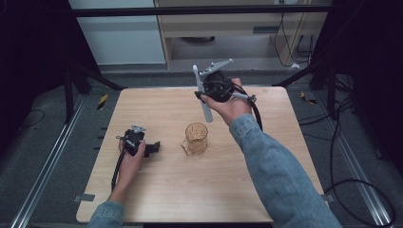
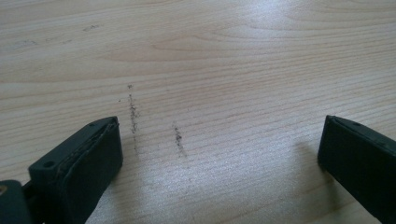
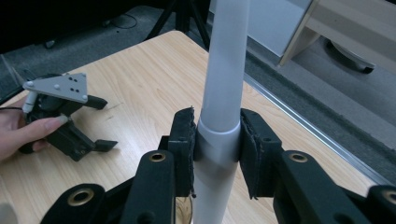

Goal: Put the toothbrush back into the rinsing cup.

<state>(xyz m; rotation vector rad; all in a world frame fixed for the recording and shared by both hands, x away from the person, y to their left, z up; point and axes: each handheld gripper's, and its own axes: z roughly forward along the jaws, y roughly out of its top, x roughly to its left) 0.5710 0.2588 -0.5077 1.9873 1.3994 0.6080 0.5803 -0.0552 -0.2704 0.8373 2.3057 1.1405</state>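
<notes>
The white rod (image 3: 224, 93) sits clamped between the pads of my right gripper (image 3: 217, 140), which I hold raised over the far side of the table (image 1: 266, 190); seen from above, the rod (image 1: 203, 95) runs through the jaws from far to near, its lower end pointing toward the amber glass cup (image 1: 196, 137) standing near the table's middle. My left gripper (image 1: 151, 149) rests on the wood well to the left of the cup, its jaws spread apart with only bare tabletop (image 2: 210, 70) between them
</notes>
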